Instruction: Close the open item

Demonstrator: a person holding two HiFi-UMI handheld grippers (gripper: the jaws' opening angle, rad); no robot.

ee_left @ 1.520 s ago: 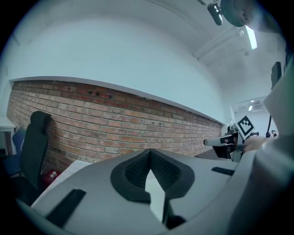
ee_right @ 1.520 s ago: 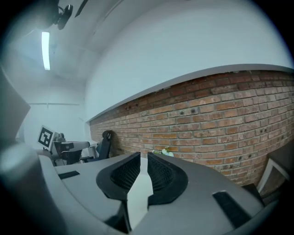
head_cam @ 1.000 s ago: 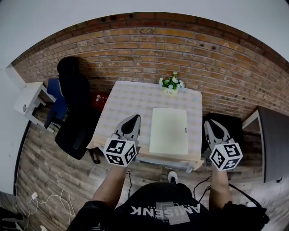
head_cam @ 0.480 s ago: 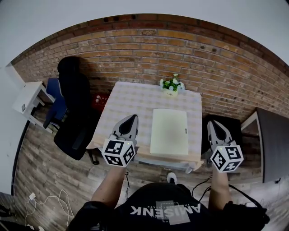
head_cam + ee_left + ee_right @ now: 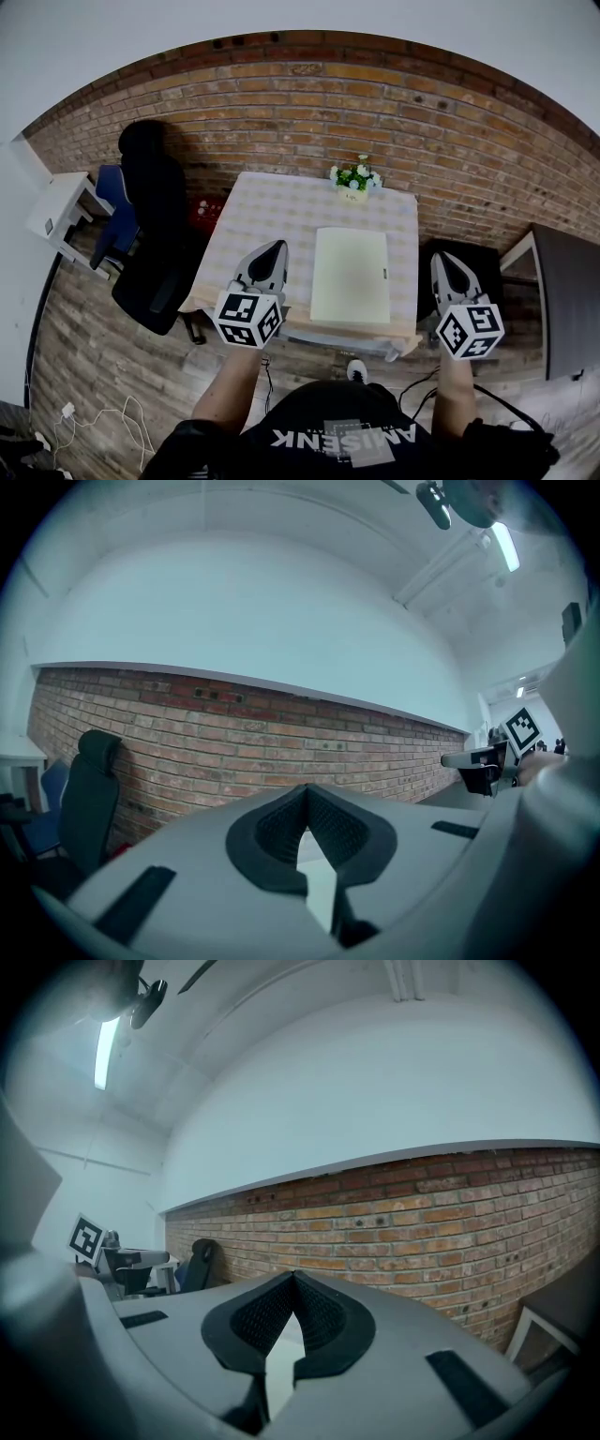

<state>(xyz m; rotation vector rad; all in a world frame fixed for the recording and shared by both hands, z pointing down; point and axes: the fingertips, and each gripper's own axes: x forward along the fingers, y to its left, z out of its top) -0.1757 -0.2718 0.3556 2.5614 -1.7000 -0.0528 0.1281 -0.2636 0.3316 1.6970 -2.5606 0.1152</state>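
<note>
Currently, the left gripper and right gripper are held with jaws pressed together, empty; a pale folder is seen flat on the counter between both jaws.

Your head camera sits above your torso and looks steeply down onto the table, with the brick wall beyond. Each gripper camera rides close behind its own jaws and faces level toward that wall. The left gripper view catches the right gripper at its right edge, and the right gripper view catches the left at its left edge. All three share the wall and the black chair.
</note>
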